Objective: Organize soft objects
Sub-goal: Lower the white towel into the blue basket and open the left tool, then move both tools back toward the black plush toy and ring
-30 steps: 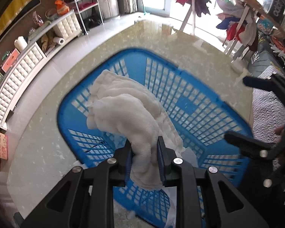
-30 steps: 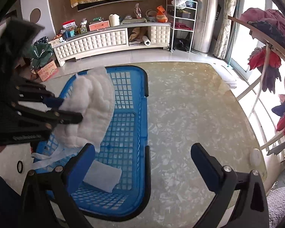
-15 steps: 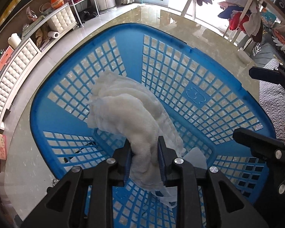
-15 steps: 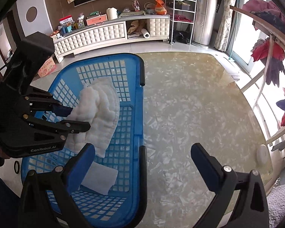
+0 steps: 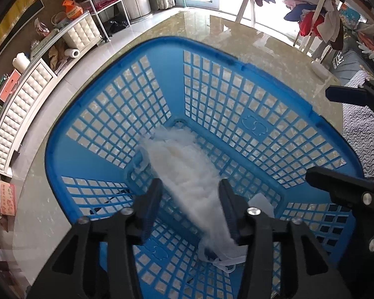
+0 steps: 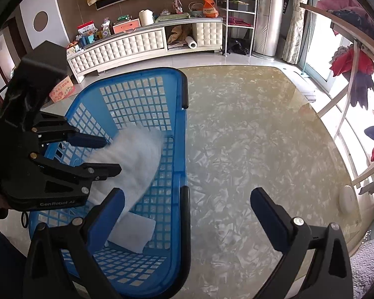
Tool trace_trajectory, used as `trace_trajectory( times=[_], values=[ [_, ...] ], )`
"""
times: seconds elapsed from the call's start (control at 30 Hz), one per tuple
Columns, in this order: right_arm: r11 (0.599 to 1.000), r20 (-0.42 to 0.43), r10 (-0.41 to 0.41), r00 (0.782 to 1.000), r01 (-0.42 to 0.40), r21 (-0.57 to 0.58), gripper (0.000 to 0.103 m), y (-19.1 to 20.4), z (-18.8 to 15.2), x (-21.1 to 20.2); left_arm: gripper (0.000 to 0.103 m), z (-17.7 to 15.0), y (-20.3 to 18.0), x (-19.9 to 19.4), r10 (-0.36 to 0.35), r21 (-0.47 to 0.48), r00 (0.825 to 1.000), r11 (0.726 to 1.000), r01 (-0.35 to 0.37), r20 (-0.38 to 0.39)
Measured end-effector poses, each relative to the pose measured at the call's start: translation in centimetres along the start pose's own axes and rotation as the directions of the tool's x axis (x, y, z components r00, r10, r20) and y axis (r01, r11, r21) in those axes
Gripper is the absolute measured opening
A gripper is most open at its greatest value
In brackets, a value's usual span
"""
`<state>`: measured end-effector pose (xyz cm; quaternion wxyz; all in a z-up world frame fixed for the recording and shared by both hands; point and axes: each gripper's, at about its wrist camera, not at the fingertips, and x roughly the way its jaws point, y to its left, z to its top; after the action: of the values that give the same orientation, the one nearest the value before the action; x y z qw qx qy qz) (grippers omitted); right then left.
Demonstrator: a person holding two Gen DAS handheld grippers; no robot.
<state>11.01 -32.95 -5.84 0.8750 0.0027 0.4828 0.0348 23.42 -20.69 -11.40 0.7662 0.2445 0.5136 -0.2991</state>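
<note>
A: Where's the cloth?

B: White fluffy cloth (image 5: 187,164) is inside the blue basket (image 5: 236,57), motion-blurred, lying btwn my left gripper (image 5: 190,208) fingers w/o either one pinching it. Left jaws are spread wide, holding nothing. From the right wrist view the same cloth (image 6: 134,157) shows blurred against the basket's (image 6: 179,149) mesh, just in front of the left gripper (image 6: 108,157).

A: Anything else in the basket?

B: A flat white pad (image 6: 134,234) on the basket floor, at the near end, partly under the cloth. Its corner also shows in the left view (image 5: 260,203).

A: And your right side?

B: Right gripper (image 6: 187,208) hangs over the basket's right rim, one finger above the mesh, the other above the worktop (image 6: 249,137). Jaws fully apart, nothing in them. In the left view its fingers (image 5: 341,186) sit at the basket's right edge.

A: Basket's spot?

B: On the marbled worktop's left part; white cabinet (image 6: 127,47) behind it, clothes rack (image 6: 349,79) well off to its right.
</note>
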Motion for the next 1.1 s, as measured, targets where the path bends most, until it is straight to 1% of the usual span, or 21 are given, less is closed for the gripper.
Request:
trace_trajectory(
  times=[0.07,0.1,0.17,0.23,0.33,0.47,0.6,0.67,0.73,0.83,0.87,0.93,1.0,1.1],
  values=[
    [1.000,0.001,0.001,1.000,-0.001,0.003,0.101,-0.1,0.0,-0.1,0.064,0.0,0.1,-0.4,0.016,-0.005,1.000,1.000,-0.016,0.008],
    [1.000,0.001,0.002,1.000,-0.002,0.006,0.101,-0.1,0.0,-0.2,0.066,0.0,0.2,-0.7,0.021,-0.010,1.000,1.000,-0.021,0.012],
    [1.000,0.000,0.004,1.000,-0.004,0.010,0.101,-0.2,-0.1,-0.2,0.078,-0.1,0.7,-1.2,0.026,-0.027,0.999,0.999,-0.025,0.021],
    [1.000,0.000,0.005,1.000,-0.005,0.011,0.101,-0.2,-0.1,-0.3,0.082,-0.4,1.2,-1.7,0.032,-0.044,0.999,0.999,-0.031,0.028],
    [1.000,0.003,0.003,1.000,-0.003,0.007,0.101,0.0,-0.1,-0.7,0.082,-0.7,1.7,-3.0,0.036,-0.064,0.998,0.997,-0.033,0.043],
    [1.000,0.022,0.001,1.000,-0.001,0.005,0.101,0.3,-0.1,-1.9,0.082,-1.3,1.9,-5.0,0.063,-0.079,0.995,0.995,-0.056,0.080],
    [1.000,0.037,0.004,0.999,-0.004,0.004,0.101,0.8,-0.2,-3.1,0.082,-2.5,1.7,-7.9,0.061,-0.104,0.991,0.993,-0.048,0.119],
    [1.000,0.050,0.004,0.999,-0.004,-0.002,0.101,1.2,-0.3,-4.0,0.082,-3.1,1.6,-9.0,0.074,-0.110,0.988,0.992,-0.060,0.135],
    [1.000,0.063,0.006,0.998,-0.006,-0.006,0.101,1.7,-0.3,-4.9,0.082,-4.0,1.7,-10.3,0.103,-0.127,0.983,0.988,-0.084,0.150],
    [1.000,0.076,0.015,0.997,-0.014,-0.008,0.101,2.2,-0.1,-5.7,0.090,-5.7,2.1,-12.2,0.132,-0.164,0.977,0.981,-0.104,0.170],
    [1.000,0.078,0.023,0.997,-0.023,-0.006,0.101,2.6,-0.2,-6.1,0.091,-6.2,2.3,-12.7,0.134,-0.172,0.975,0.980,-0.103,0.176],
    [0.999,0.082,0.034,0.996,-0.034,-0.008,0.101,3.2,-0.2,-6.7,0.092,-7.3,2.5,-13.8,0.132,-0.182,0.973,0.978,-0.098,0.189],
    [0.999,0.088,0.034,0.996,-0.033,-0.015,0.101,3.8,-0.3,-7.2,0.095,-8.6,2.5,-14.8,0.154,-0.194,0.969,0.974,-0.116,0.191],
    [0.999,0.100,0.032,0.995,-0.030,-0.018,0.101,4.6,-0.3,-7.8,0.095,-10.5,2.4,-16.2,0.173,-0.206,0.965,0.970,-0.133,0.195]
  ],
)
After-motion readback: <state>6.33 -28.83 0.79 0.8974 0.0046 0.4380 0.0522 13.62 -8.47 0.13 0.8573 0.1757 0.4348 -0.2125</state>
